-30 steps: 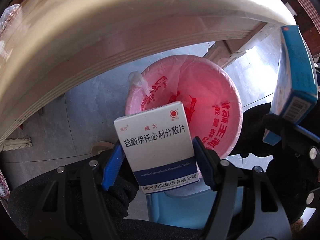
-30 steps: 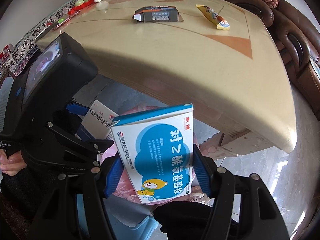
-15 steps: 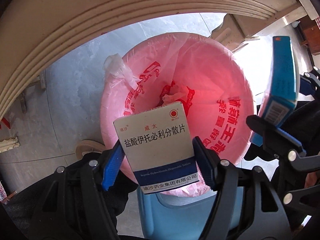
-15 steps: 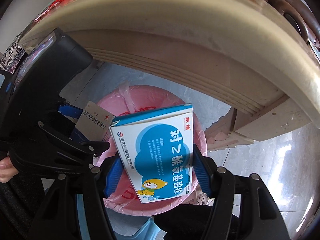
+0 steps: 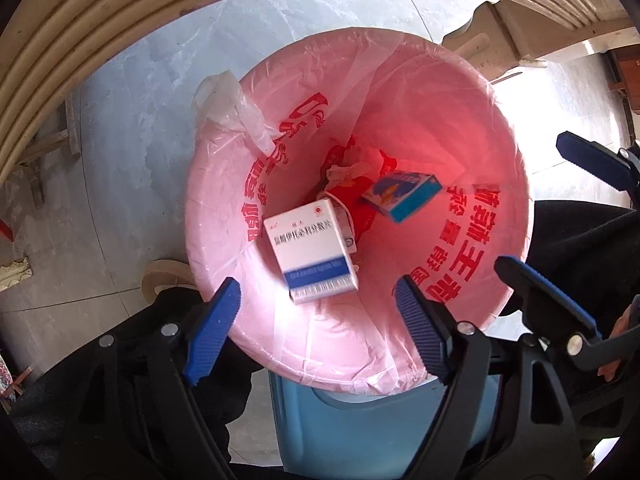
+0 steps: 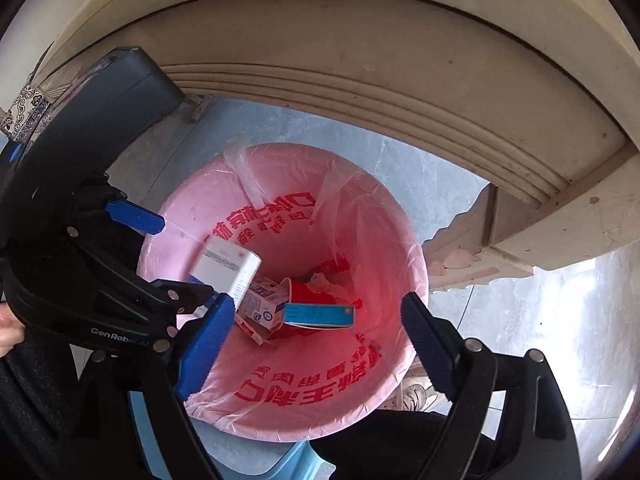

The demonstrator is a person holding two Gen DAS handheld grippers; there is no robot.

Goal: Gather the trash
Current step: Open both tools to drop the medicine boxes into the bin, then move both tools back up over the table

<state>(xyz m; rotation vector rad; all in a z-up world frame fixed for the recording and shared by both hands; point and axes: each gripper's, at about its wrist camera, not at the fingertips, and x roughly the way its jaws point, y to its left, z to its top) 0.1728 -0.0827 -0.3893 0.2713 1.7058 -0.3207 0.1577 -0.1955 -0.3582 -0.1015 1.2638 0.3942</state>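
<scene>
A trash bin lined with a pink bag stands on the floor below both grippers. My left gripper is open and empty above the bin; it also shows at the left of the right wrist view. A white and blue medicine box is blurred, falling into the bin. My right gripper is open and empty. A blue box lies inside the bin on red and white trash.
The beige table's moulded edge arches over the bin. A table leg base stands right of the bin. A blue plastic stool is under the bin's near side. Grey floor tiles surround it.
Both grippers have opened above the bin. The white and blue box has left the left gripper and the blue box has left the right one; both have dropped into the bin.
</scene>
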